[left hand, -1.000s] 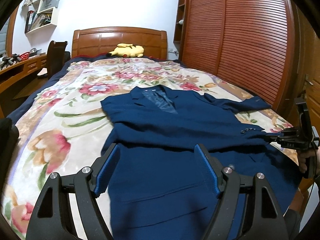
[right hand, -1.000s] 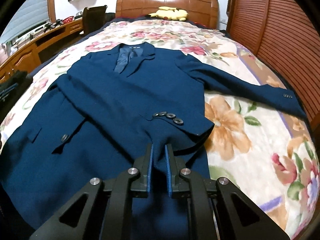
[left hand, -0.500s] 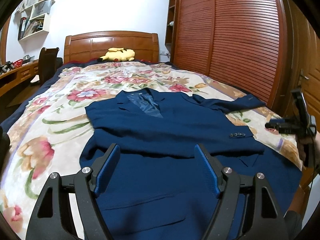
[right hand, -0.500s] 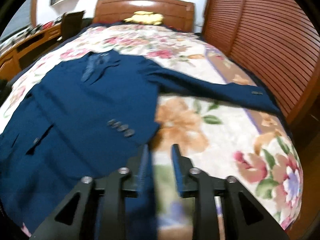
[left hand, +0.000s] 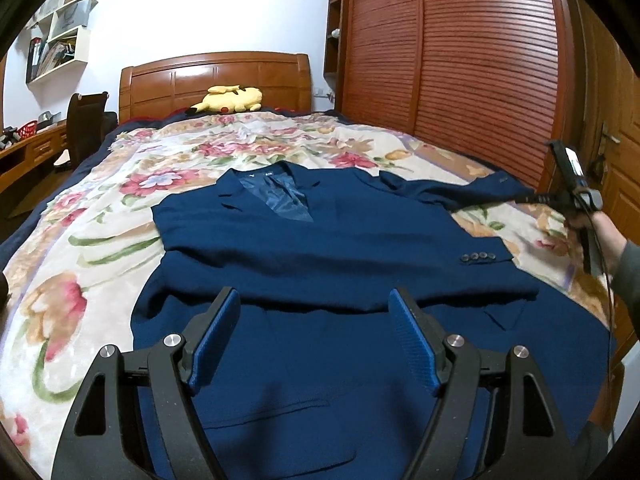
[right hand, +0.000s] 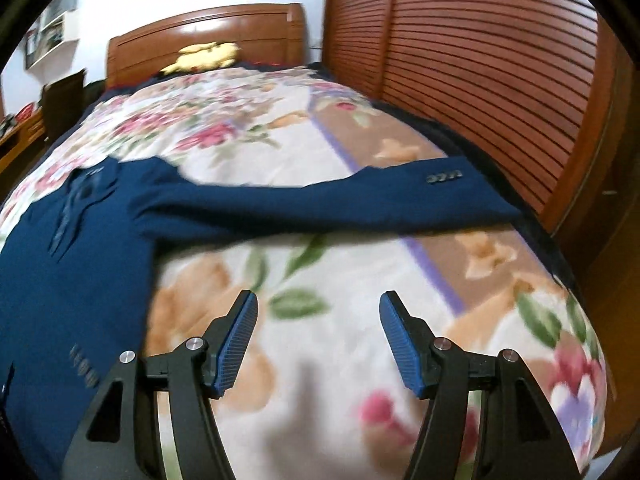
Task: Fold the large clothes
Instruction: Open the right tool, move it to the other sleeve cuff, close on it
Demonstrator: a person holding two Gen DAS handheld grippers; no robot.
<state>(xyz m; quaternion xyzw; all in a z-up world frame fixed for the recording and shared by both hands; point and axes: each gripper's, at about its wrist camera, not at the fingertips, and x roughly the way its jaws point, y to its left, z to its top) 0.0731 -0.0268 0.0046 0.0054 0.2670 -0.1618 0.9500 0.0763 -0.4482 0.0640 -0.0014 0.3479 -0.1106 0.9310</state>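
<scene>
A dark blue suit jacket (left hand: 340,264) lies flat, front up, on the floral bedspread (left hand: 100,248). One sleeve is folded across its chest, cuff buttons (left hand: 478,257) to the right. The other sleeve (right hand: 320,204) stretches out toward the wardrobe side, its cuff buttons (right hand: 444,176) near the bed's edge. My left gripper (left hand: 314,300) is open and empty above the jacket's lower half. My right gripper (right hand: 318,304) is open and empty above bare bedspread (right hand: 320,380), short of the stretched sleeve; it also shows in the left wrist view (left hand: 524,197), held in a hand.
A wooden headboard (left hand: 216,80) with a yellow plush toy (left hand: 228,100) stands at the far end. A slatted wooden wardrobe (left hand: 460,60) runs close along the bed's right side. A desk and chair (left hand: 86,124) stand to the left.
My right gripper let go of the folded sleeve's cuff, opened, and swung right toward the outstretched sleeve. My left gripper stayed open and tilted up slightly.
</scene>
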